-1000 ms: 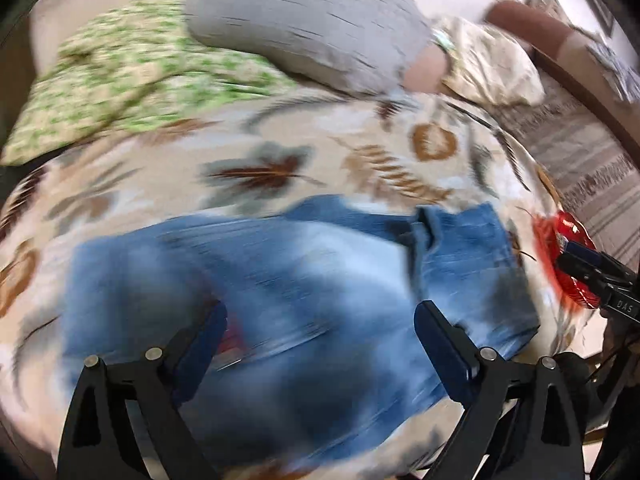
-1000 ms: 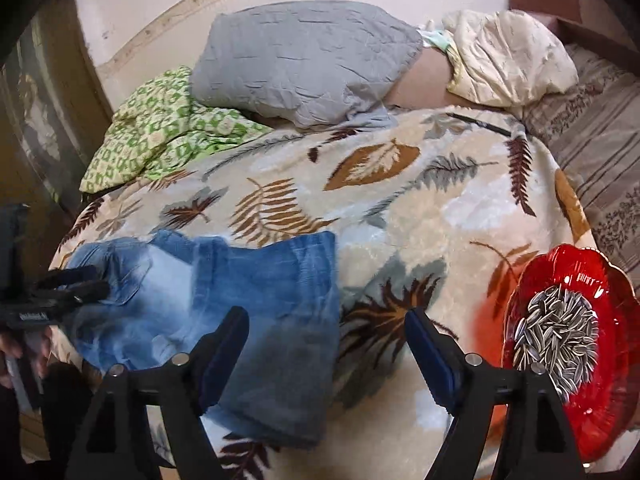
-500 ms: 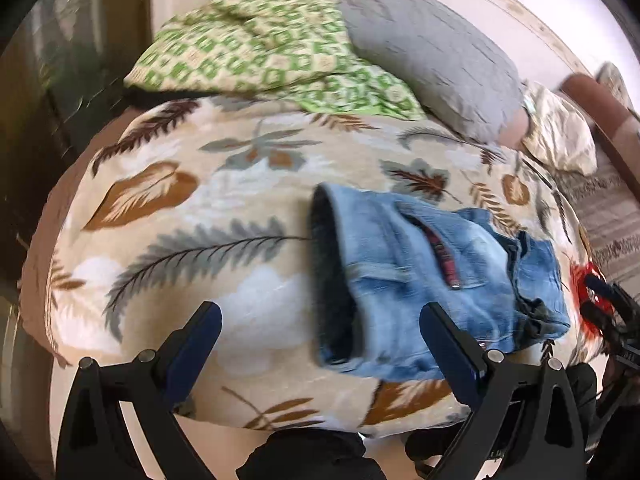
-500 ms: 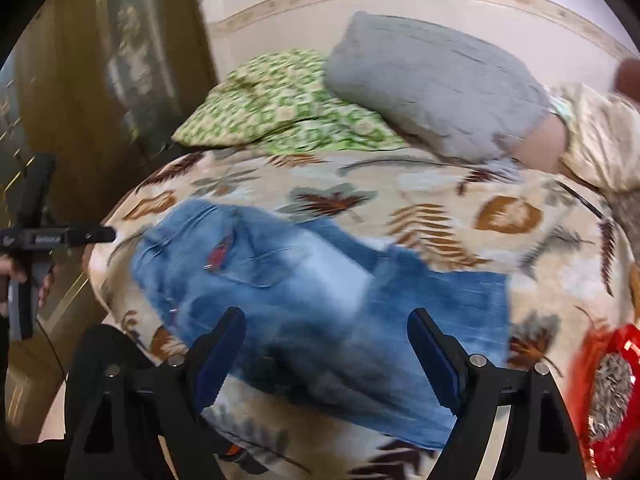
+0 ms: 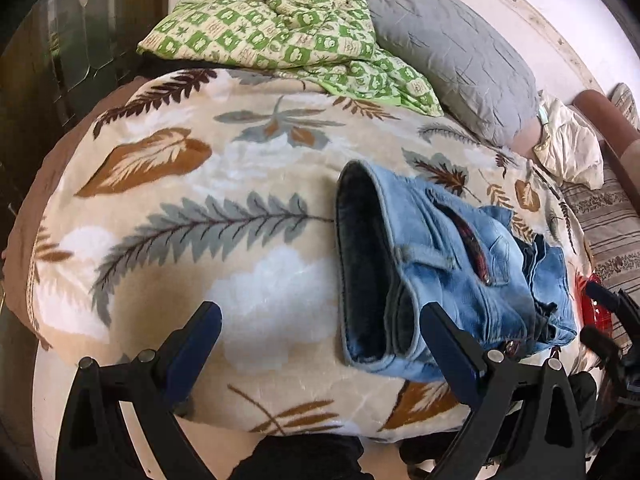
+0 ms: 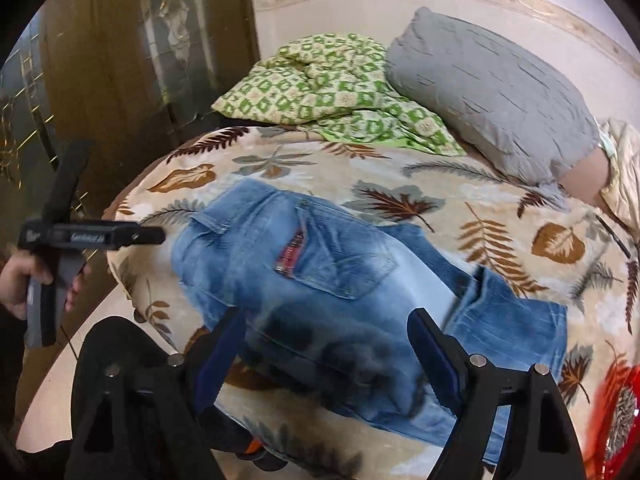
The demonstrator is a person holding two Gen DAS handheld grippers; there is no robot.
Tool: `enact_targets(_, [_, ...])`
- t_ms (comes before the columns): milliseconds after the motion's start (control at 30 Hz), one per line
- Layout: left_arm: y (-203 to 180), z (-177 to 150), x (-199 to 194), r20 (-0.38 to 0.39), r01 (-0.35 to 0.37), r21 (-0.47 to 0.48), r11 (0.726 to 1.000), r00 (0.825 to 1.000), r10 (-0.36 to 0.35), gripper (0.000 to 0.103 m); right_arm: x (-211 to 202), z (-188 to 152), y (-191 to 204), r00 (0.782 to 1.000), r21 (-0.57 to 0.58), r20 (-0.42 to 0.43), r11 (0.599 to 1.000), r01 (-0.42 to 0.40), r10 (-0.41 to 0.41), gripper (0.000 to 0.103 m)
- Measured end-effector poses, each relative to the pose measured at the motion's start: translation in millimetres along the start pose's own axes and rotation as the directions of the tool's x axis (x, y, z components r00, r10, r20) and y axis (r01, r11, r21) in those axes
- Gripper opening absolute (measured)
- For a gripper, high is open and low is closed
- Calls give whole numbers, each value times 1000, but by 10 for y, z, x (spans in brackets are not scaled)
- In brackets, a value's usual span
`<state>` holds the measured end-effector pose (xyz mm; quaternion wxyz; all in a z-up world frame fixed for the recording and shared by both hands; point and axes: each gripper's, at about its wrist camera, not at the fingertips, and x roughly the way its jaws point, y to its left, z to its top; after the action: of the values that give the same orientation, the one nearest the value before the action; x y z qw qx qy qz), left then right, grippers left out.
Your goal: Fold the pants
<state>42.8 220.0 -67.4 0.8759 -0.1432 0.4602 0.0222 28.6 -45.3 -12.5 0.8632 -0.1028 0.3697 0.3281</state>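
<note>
A: Where are the jeans [image 6: 304, 280] lying right now?

B: They are lying folded over on the leaf-print blanket [image 5: 192, 208], near its front edge, with the waistband [image 5: 360, 264] gaping toward the left wrist camera and the hem end pointing toward the red dish [image 6: 618, 412].

A: How are they going to handle?

B: I am judging them as thick denim: soft enough to drape, but heavy and springy at the seams, so layers are likely to slide apart unless both are pinched together. The waistband corner and the hem corners are looking like the firmest places to take hold.

A: What are the grippers doing?

B: The left gripper [image 5: 320, 340] is hovering just left of the jeans with its fingers wide apart and nothing between them. The right gripper [image 6: 326, 344] is hanging over the jeans' front edge, fingers also spread wide and not pressing on the cloth.

A: Anything crowding the jeans?

B: The red dish, holding what look like seeds, is sitting just beyond the jeans' hem end, so a swung leg could be tipping it. The green quilt [image 5: 280, 28] and the grey pillow [image 6: 492, 100] are lying well behind the jeans, out of the way.
</note>
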Motion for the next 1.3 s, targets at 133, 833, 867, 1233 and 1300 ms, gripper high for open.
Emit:
enact_targets(133, [47, 127, 36, -13, 42, -6, 999, 999, -42, 99, 44, 63, 218, 1000, -32, 8, 999, -27, 27, 85])
enact_targets(833, [-19, 815, 1291, -245, 266, -72, 961, 930, -276, 103, 1130, -105, 1534, 998, -416, -51, 909, 17, -41, 85])
enact_targets(867, [-33, 823, 1305, -240, 272, -63, 960, 930, -279, 103, 1217, -132, 1567, 996, -430, -55, 902, 35, -64, 85])
enact_targets(1233, [-269, 793, 1334, -310, 390, 30, 920, 879, -362, 15, 1298, -69, 1333, 998, -312, 19, 948, 64, -61, 39])
enact_targets(1300, [-271, 805, 1316, -305, 399, 17, 917, 875, -376, 14, 1300, -49, 1244, 999, -256, 20, 966, 35, -31, 36])
